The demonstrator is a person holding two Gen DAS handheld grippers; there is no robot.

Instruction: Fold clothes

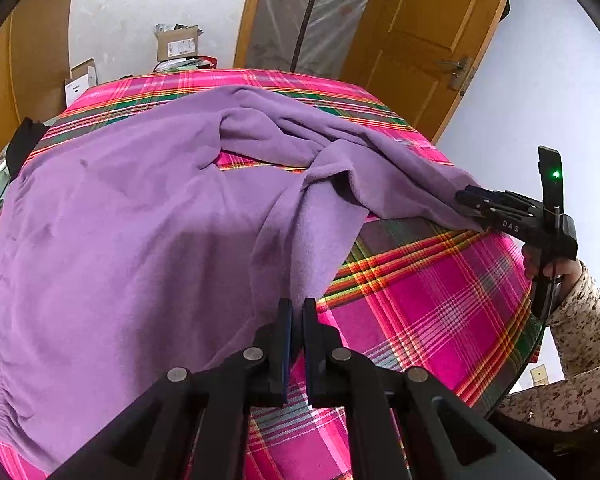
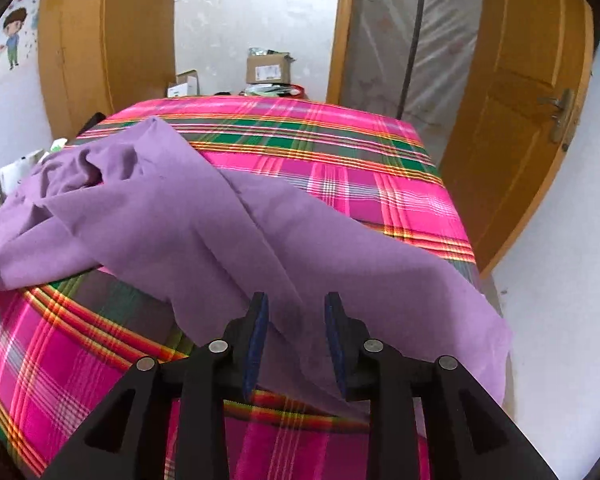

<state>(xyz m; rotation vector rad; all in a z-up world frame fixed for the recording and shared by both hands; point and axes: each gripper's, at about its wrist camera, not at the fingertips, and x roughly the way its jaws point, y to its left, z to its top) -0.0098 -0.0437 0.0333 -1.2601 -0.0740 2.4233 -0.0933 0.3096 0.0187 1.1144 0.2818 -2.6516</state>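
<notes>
Your left gripper (image 1: 298,312) pinches the purple garment (image 1: 120,220), spread rumpled on the plaid bed (image 1: 420,300). Your right gripper (image 2: 296,320) has its fingers parted over a corner, pressing nothing. Next, probably regrip it for the fold.

Garment (image 1: 140,220) spread on bed (image 1: 440,300), covering left and middle; bare sheet at right front; one corner between left gripper (image 1: 297,312) pads at near edge; another corner stretched right to right gripper (image 2: 296,320); cardboard boxes (image 1: 178,44) behind bed by wall; door (image 1: 440,32) behind at right.
</notes>
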